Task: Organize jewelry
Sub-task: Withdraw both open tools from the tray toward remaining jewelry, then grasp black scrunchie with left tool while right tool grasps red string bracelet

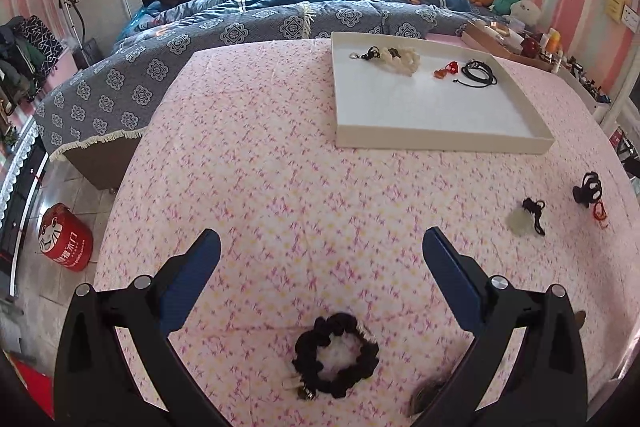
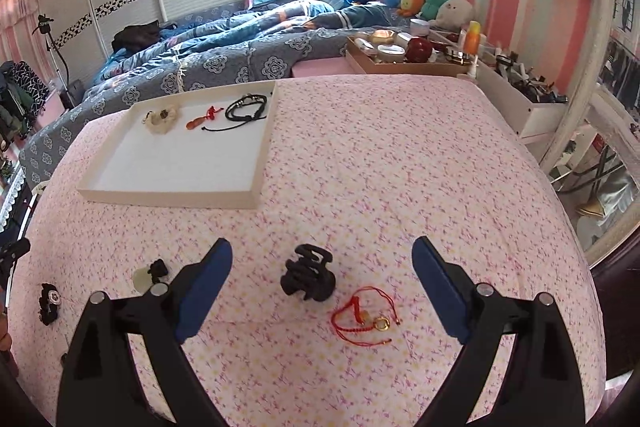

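Black scrunchie [image 1: 335, 355] lies between wide-open, empty left tongs [image 1: 320, 255]; right tongs [image 2: 322, 259] likewise.

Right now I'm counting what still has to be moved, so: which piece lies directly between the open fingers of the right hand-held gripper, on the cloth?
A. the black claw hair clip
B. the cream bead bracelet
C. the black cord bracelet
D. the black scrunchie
A. The black claw hair clip sits on the pink cloth between the right hand-held gripper fingers, beside the red string bracelet; the cord and bead bracelets lie in the white tray.
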